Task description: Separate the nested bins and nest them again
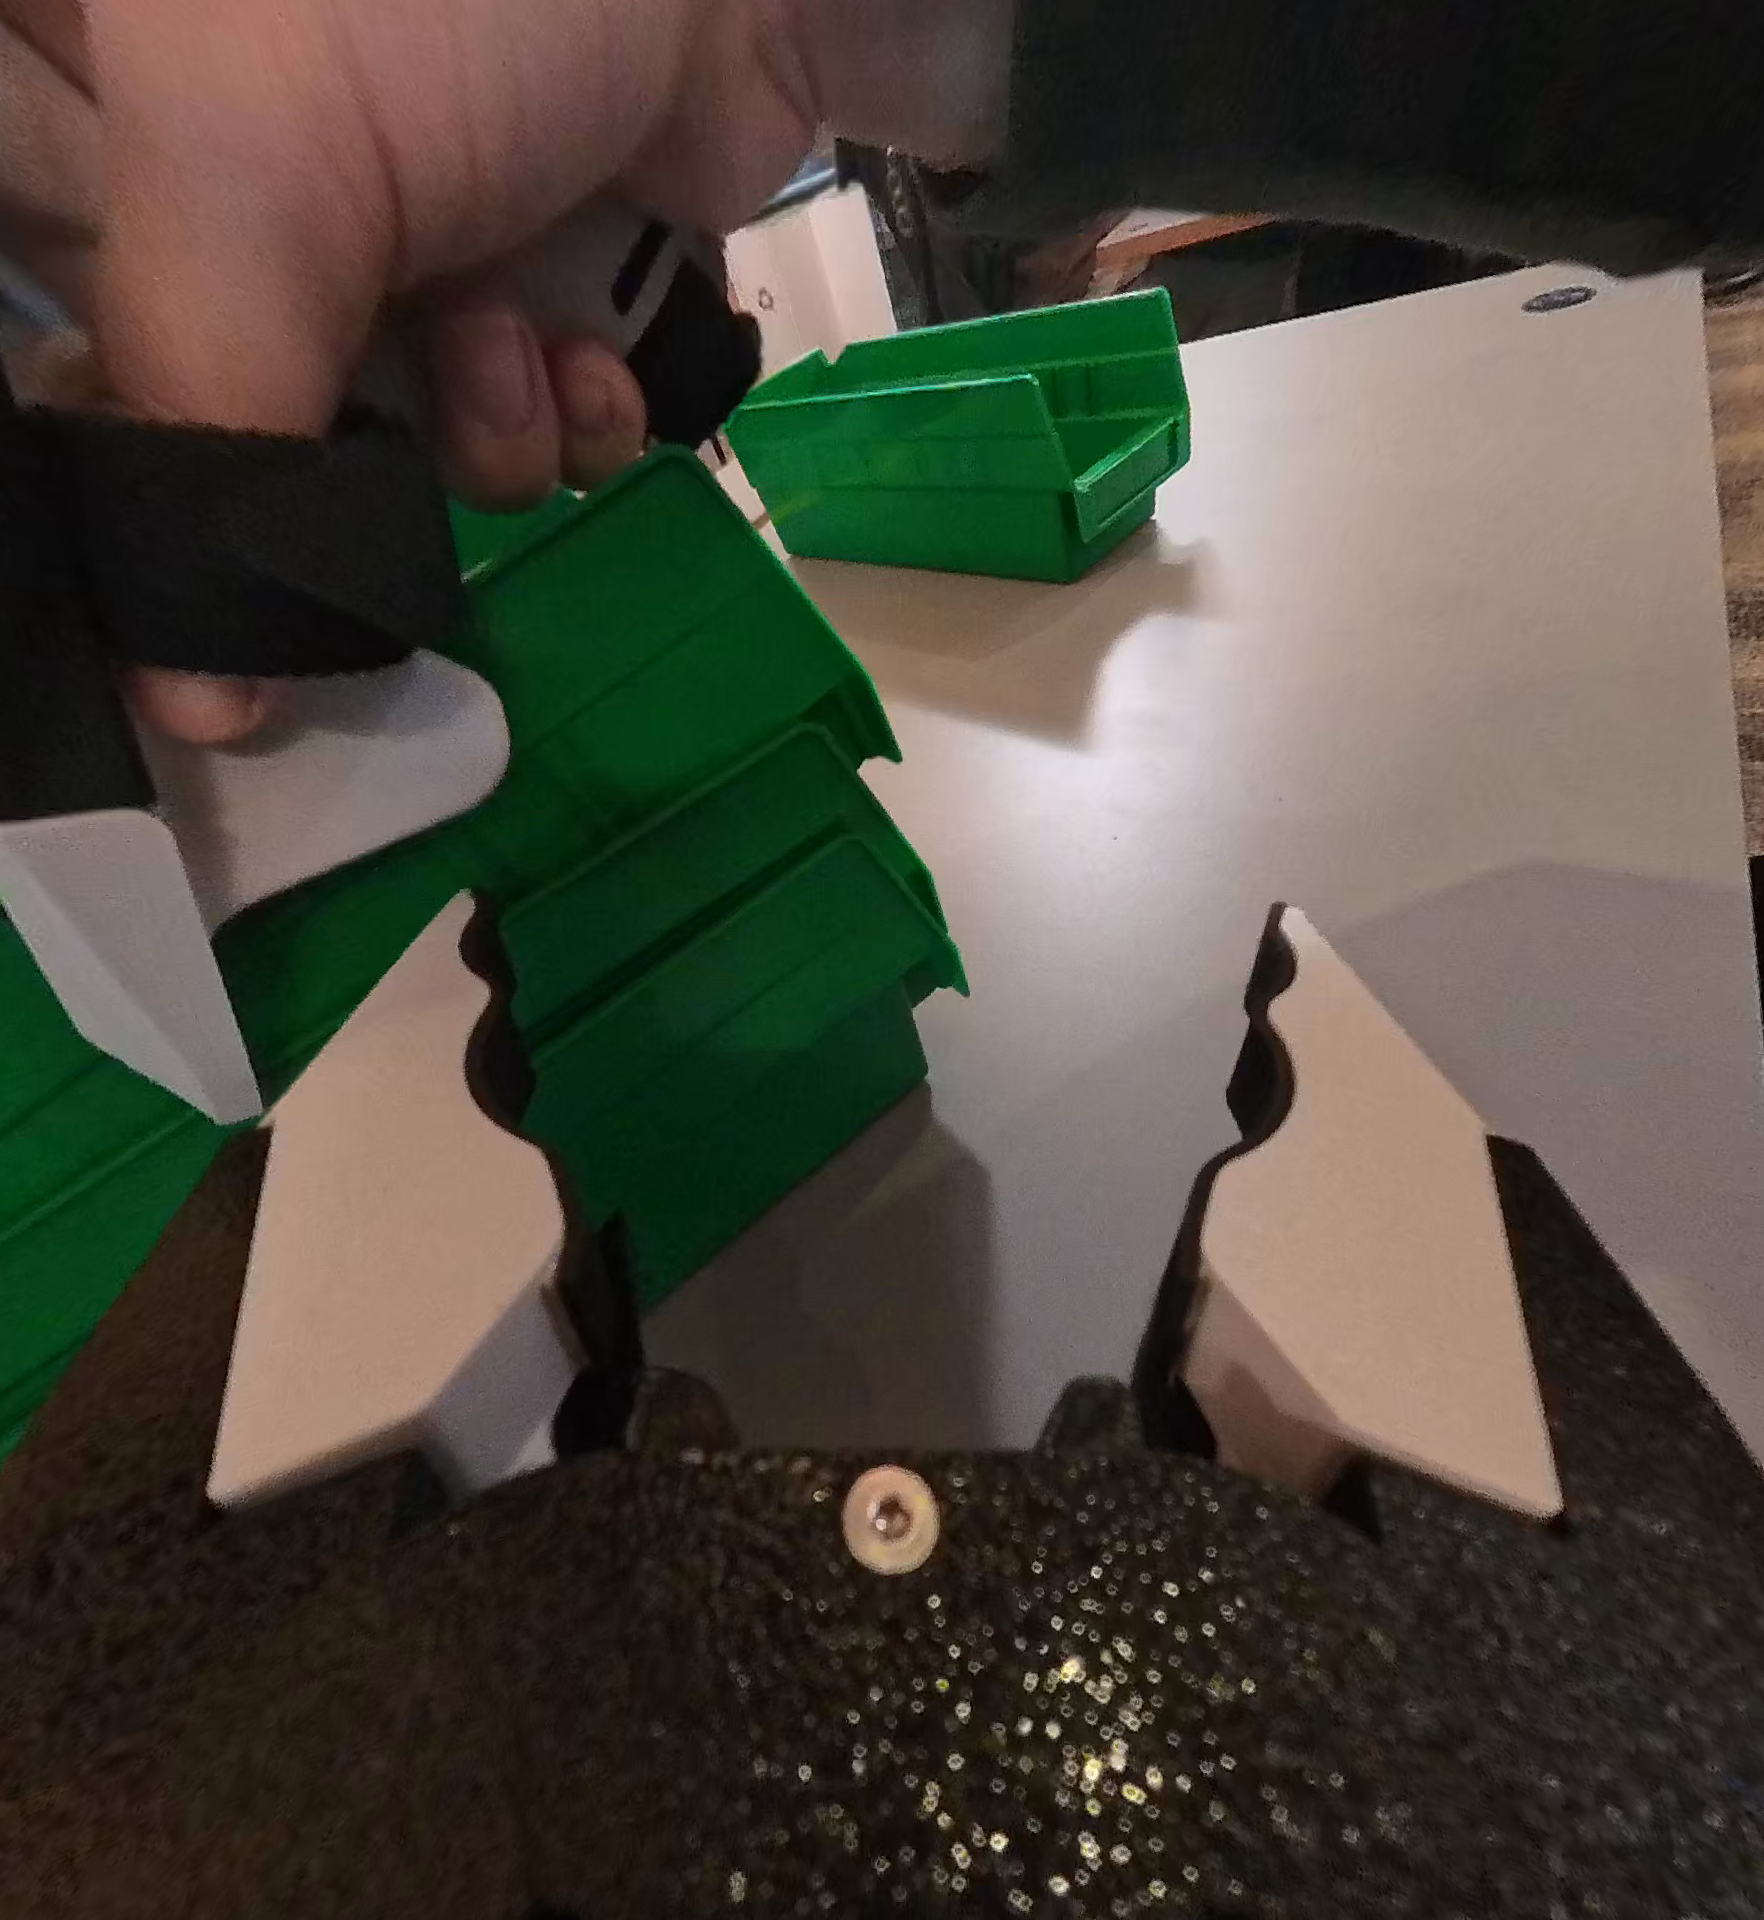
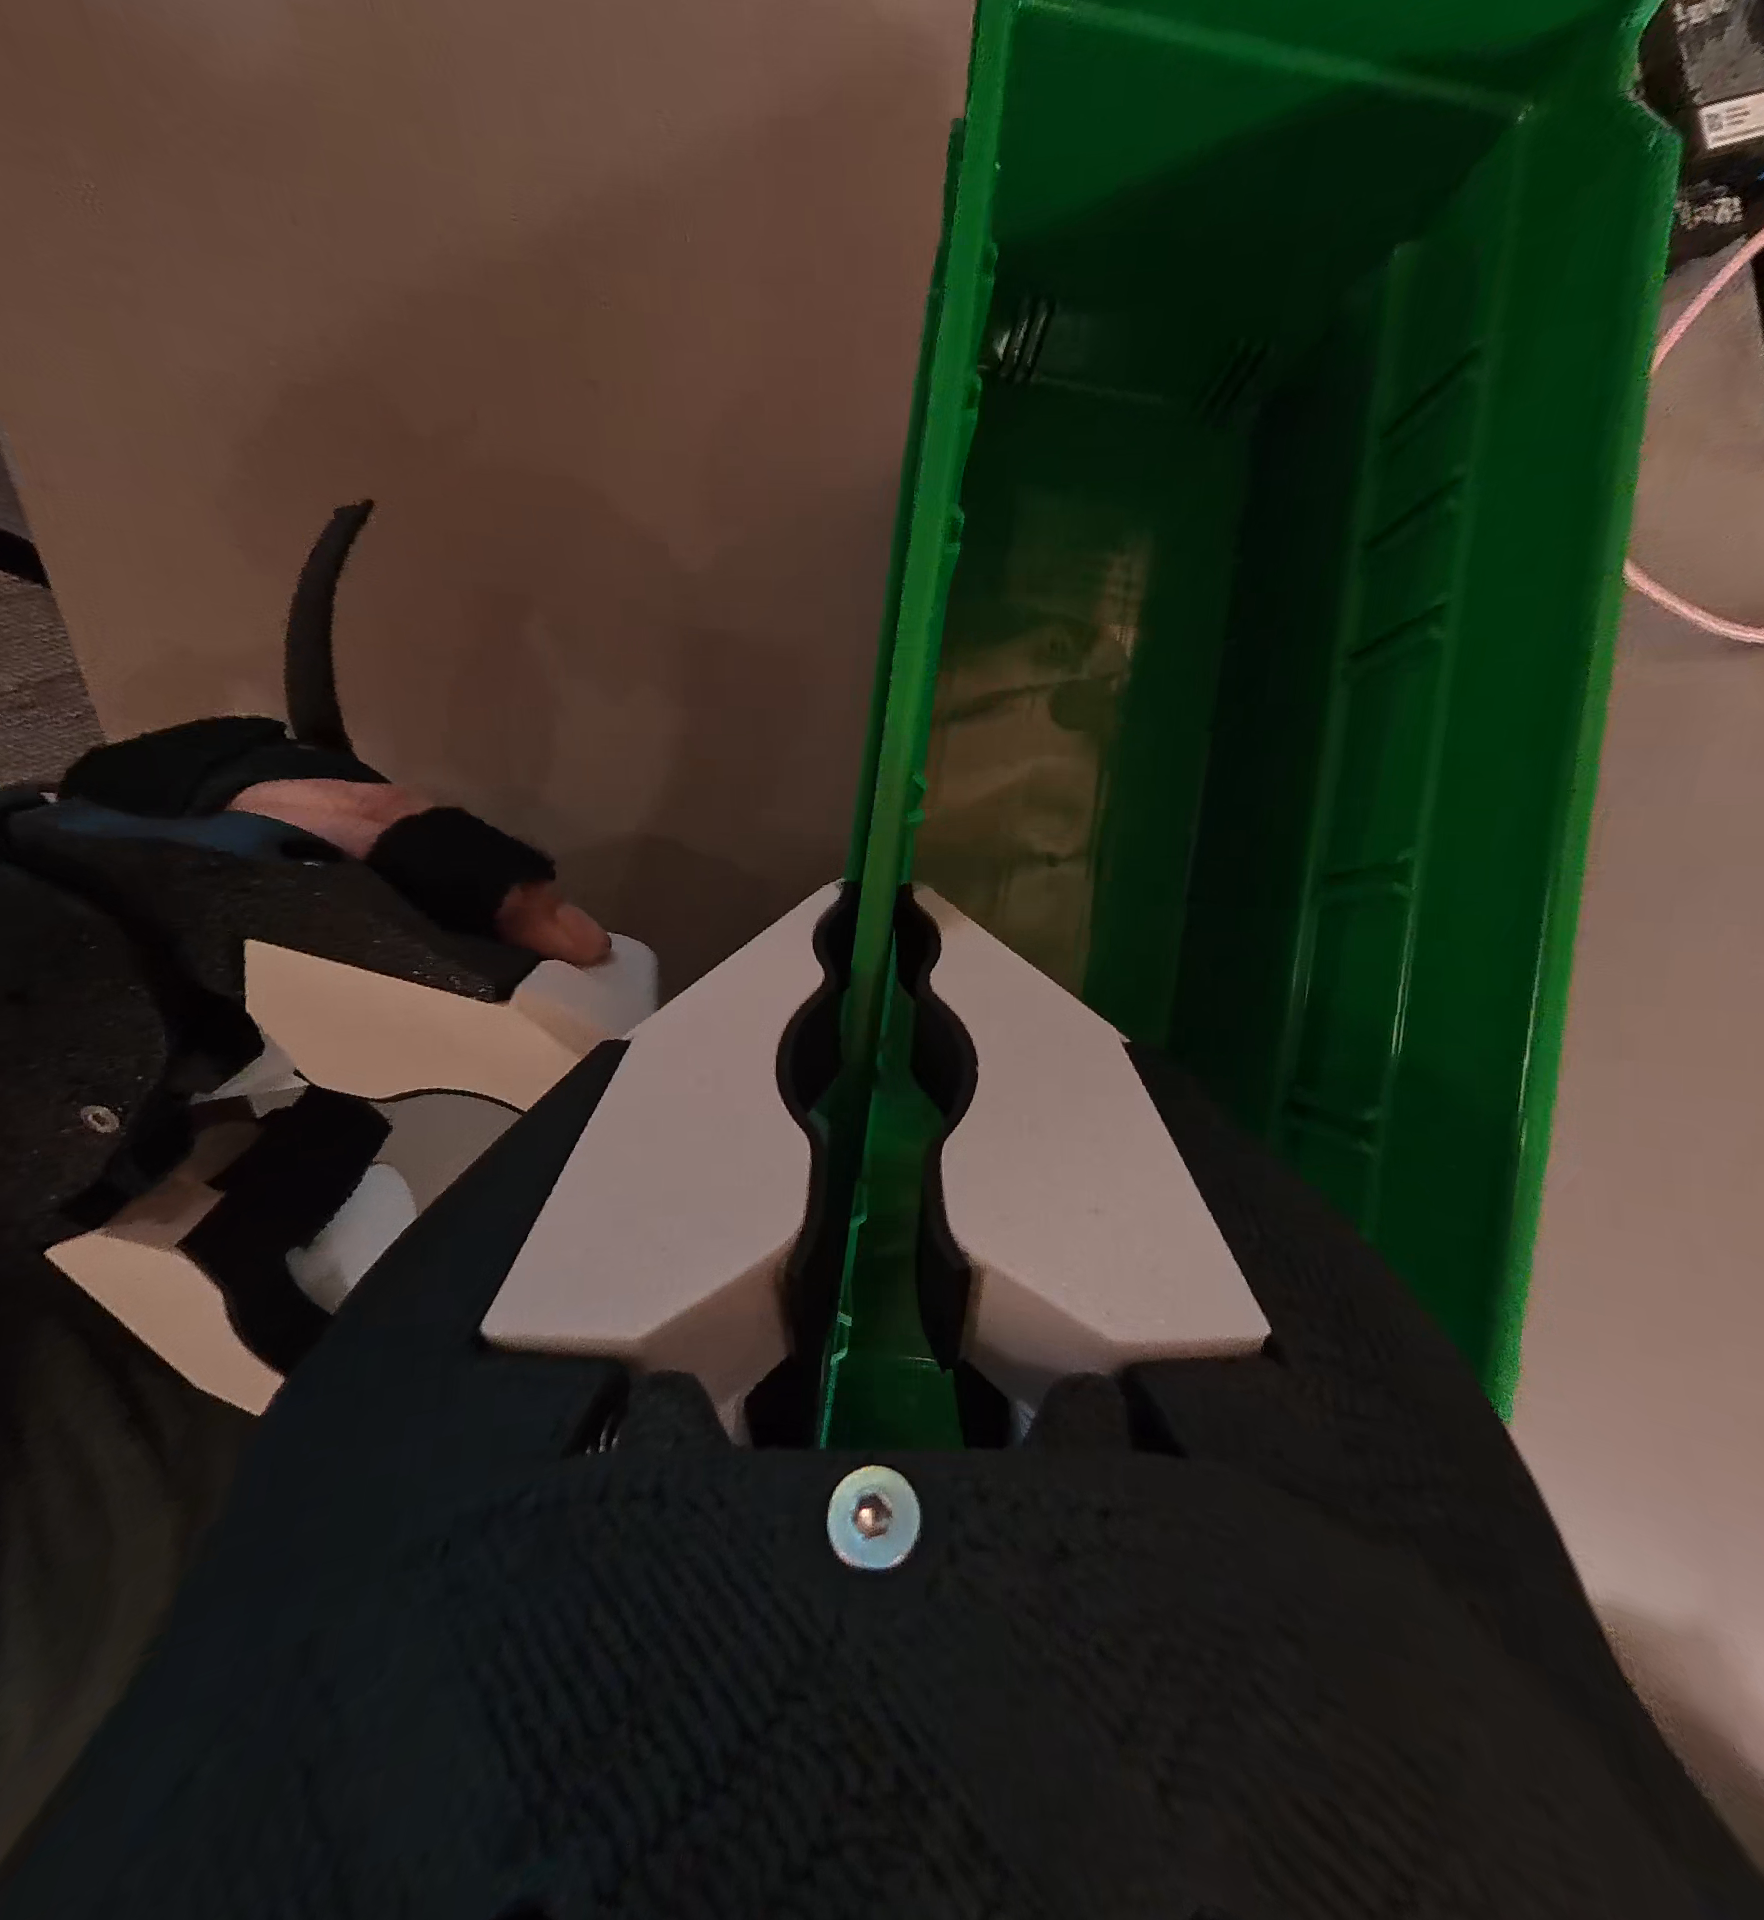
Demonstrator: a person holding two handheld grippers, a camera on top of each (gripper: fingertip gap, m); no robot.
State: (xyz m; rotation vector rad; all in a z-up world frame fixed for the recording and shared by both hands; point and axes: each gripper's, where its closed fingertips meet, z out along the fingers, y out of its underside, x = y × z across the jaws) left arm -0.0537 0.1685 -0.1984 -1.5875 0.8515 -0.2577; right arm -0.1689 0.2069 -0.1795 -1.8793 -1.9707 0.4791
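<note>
The right gripper point(image 2: 873, 1101), nearest the lens, is pinching the left side wall of a long green bin point(image 2: 1377, 727), whose far end is running out of frame at the top. In the left wrist view the left gripper point(image 1: 878, 1060) is standing spread wide over the white tabletop point(image 1: 1377, 727), its left finger point(image 1: 390, 1195) partly hiding the stacked green bins point(image 1: 712, 935). Another green bin point(image 1: 961, 457) is sitting near the tabletop's far edge; any labels are too small to make out.
</note>
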